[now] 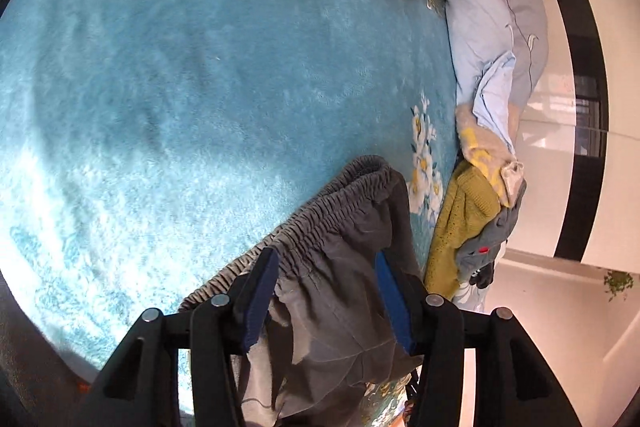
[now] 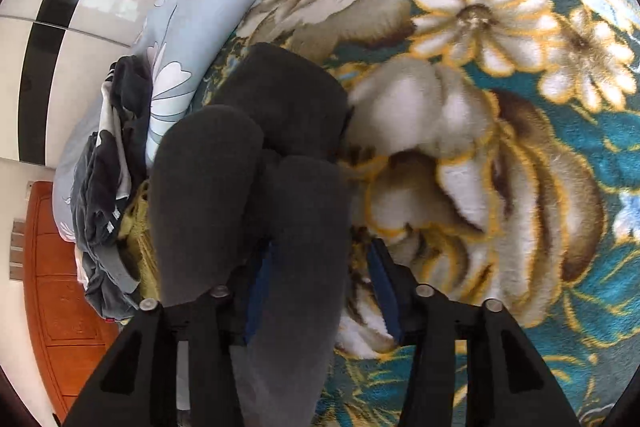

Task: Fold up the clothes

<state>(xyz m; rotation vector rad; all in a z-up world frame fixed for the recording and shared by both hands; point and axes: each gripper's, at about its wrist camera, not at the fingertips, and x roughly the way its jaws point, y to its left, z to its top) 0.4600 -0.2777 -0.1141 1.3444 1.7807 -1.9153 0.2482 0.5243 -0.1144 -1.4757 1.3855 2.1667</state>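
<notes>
The grey pants [image 1: 340, 267] lay on the blue flower blanket [image 1: 180, 87], near its edge. The left gripper [image 1: 326, 291] had its two fingers spread wide, with the stretchy waist of the pants between them. The right gripper [image 2: 320, 287] was spread wide too, with a dark pant leg [image 2: 248, 187] between its fingers. A pile of other clothes [image 1: 480, 195] sat just beside the pants.

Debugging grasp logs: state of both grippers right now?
Left gripper: open, jaws spread around grey pants.
Right gripper: open, dark grey garment between its jaws.
</notes>
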